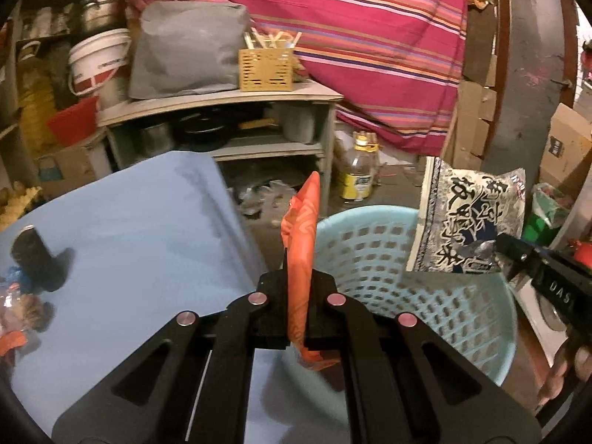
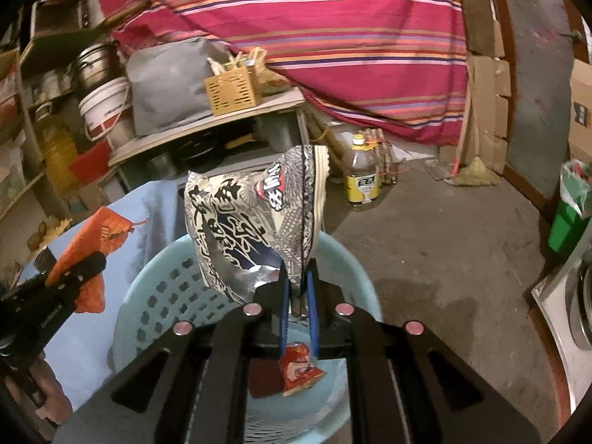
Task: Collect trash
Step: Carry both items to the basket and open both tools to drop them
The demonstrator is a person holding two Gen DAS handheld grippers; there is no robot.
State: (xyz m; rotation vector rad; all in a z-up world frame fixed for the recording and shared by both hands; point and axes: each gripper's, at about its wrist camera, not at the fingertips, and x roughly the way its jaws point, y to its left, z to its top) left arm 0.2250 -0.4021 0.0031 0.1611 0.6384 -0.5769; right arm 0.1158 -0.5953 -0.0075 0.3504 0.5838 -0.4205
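Observation:
My left gripper [image 1: 298, 277] is shut on an orange snack wrapper [image 1: 301, 229], which stands upright above the near-left rim of a light blue perforated basket [image 1: 462, 318]. My right gripper [image 2: 298, 288] is shut on a silver and black printed snack bag [image 2: 251, 222], held over the same basket [image 2: 155, 296]. The bag [image 1: 470, 218] shows in the left wrist view above the basket's far right side, with the right gripper [image 1: 495, 248] on its lower corner. The left gripper [image 2: 98, 259] with its orange wrapper [image 2: 92, 244] shows at left in the right wrist view. A small red wrapper [image 2: 298, 368] lies inside the basket.
A blue-covered table [image 1: 129, 229] to the left holds a dark can [image 1: 35, 255] and more wrappers [image 1: 18, 310]. Behind stand a shelf unit [image 1: 222, 111], a yellow-labelled bottle [image 1: 357, 174] on the concrete floor, a striped red cloth [image 1: 351, 37] and a green bin [image 2: 566, 222].

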